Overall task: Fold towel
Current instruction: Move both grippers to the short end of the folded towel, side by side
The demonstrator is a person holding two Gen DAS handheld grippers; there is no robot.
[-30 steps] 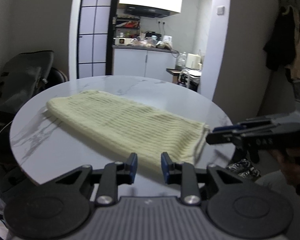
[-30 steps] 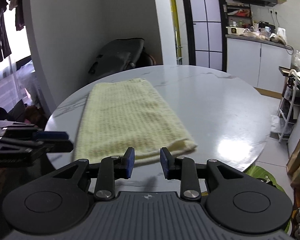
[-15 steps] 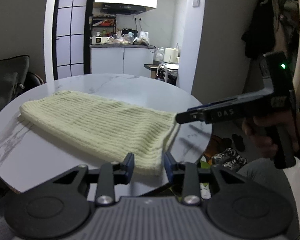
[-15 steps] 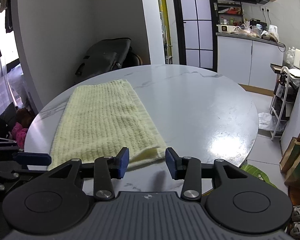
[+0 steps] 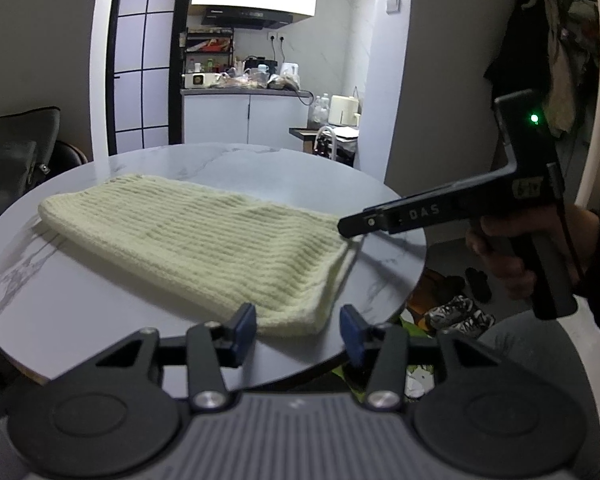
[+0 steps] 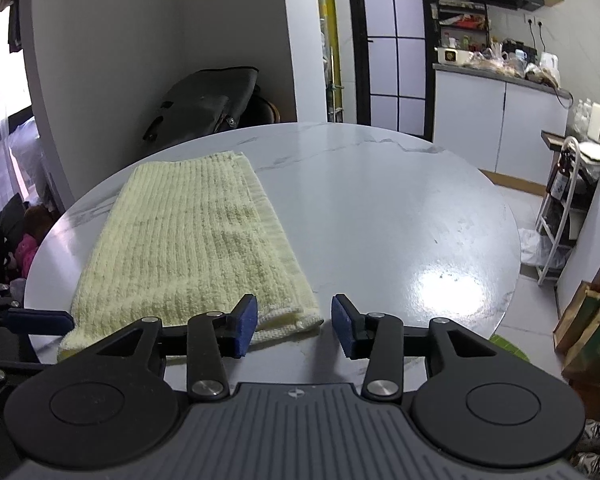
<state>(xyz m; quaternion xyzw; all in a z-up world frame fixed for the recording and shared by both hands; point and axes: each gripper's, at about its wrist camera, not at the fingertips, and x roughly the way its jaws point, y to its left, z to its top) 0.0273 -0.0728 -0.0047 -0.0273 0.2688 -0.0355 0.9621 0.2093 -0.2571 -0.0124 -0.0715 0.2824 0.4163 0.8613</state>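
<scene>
A pale yellow ribbed towel (image 5: 203, 240), folded into a long strip, lies flat on the round marble table (image 5: 99, 304); it also shows in the right wrist view (image 6: 191, 240). My left gripper (image 5: 297, 330) is open, its blue pads level with the towel's near left corner. My right gripper (image 6: 293, 326) is open at the towel's near right corner; it appears side-on in the left wrist view (image 5: 354, 228) just above that corner. The left gripper's blue pad (image 6: 39, 320) shows at the towel's other near corner.
The table's front edge (image 5: 283, 376) lies just under both grippers. A black bag on a chair (image 6: 207, 100) stands behind the table. Kitchen cabinets (image 5: 243, 120) and a white rack (image 6: 560, 216) are further back. Shoes (image 5: 456, 312) and paper bags (image 6: 588, 340) lie on the floor.
Both grippers have opened wider. The left view has swung right towards the towel's near end. The right gripper has come in to the towel's near right corner.
</scene>
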